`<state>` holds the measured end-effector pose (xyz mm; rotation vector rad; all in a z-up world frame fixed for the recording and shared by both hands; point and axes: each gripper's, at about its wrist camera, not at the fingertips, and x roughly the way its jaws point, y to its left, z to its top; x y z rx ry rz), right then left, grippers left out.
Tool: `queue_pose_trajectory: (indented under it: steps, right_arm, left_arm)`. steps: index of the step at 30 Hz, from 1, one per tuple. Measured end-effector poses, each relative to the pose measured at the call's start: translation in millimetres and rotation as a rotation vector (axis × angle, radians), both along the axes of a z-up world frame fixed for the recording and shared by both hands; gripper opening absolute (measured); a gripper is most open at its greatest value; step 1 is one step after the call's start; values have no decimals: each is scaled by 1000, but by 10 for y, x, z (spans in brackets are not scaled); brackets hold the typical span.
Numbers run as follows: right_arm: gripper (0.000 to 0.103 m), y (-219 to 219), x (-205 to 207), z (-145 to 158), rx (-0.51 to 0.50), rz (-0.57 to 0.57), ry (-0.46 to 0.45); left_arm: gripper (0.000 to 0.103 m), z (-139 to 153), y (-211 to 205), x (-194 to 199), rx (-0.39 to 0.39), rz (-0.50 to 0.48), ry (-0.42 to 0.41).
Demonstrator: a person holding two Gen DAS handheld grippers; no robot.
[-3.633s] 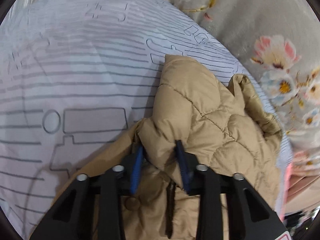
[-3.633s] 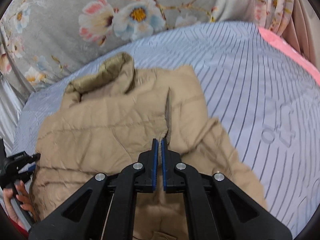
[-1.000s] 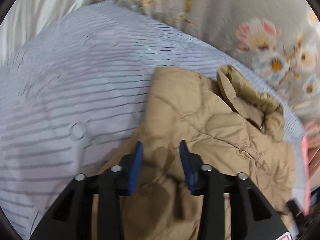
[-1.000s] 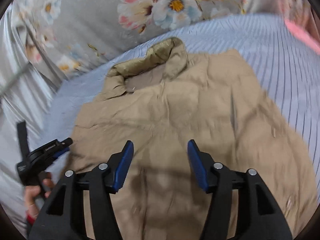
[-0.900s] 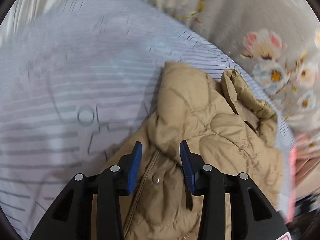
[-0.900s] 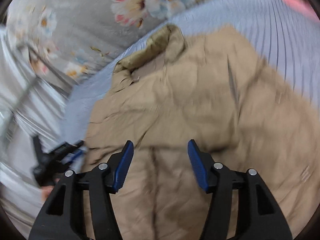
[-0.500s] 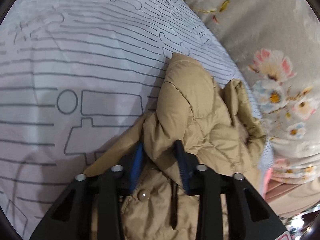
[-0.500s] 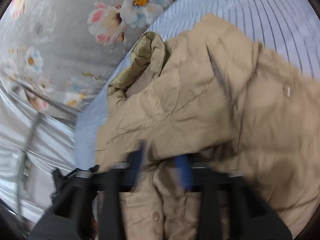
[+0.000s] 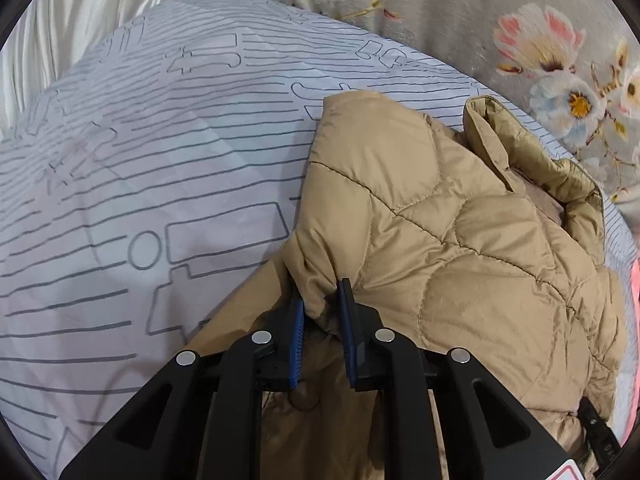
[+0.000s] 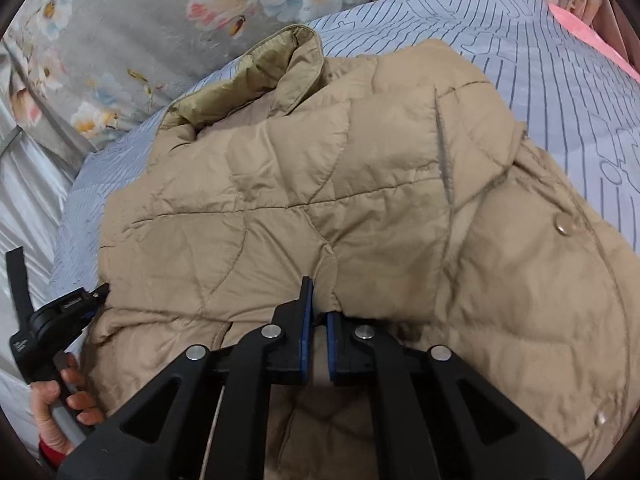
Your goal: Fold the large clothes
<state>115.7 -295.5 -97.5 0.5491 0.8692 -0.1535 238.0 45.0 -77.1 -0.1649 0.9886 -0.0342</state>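
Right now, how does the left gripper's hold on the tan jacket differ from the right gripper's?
The left gripper pinches a thick bunched fold of the tan jacket, so its jaws stand somewhat apart; the right gripper pinches a thinner edge, with jaws nearly together. The left grips near the jacket's side next to bare striped sheet; the right grips mid-jacket. Both are shut on fabric.

The jacket's [image 10: 360,200] lower part was cut off by the bottom edge in both views. Its pinched folds were partly hidden behind the left claw [image 9: 322,300] and right claw [image 10: 316,300]. The hand [image 10: 60,404] was cropped at the rim.
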Motion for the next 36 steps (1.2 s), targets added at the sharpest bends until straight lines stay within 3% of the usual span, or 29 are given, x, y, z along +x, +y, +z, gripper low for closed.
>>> queue_pose_trajectory:
  steps: [5, 9, 11, 15, 18, 20, 24, 36]
  right_arm:
    - [13, 36, -377, 407, -112, -21, -75]
    - [17, 162, -258, 729, -214, 2, -139]
    - [18, 200, -176, 807, -225, 5, -152]
    - [18, 343, 118, 718, -230, 59, -127]
    - [18, 421, 276, 446, -269, 91, -59]
    - [18, 429, 341, 250, -271, 105, -17]
    - [18, 444, 341, 73, -273, 113, -25]
    - [18, 477, 334, 27, -295, 108, -37]
  left_arm:
    - [17, 407, -45, -249, 60, -2, -100]
    - [18, 764, -394, -321, 83, -70, -195]
    - [20, 804, -598, -288, 93, -103, -207]
    - [21, 509, -954, -120, 152, -143, -146]
    - [21, 210, -1040, -40, 170, -140, -86]
    - [21, 69, -1051, -58, 191, -137, -95]
    - [21, -54, -1114, -115, 246, -146, -139]
    - [21, -147, -1118, -120, 236, -139, -156]
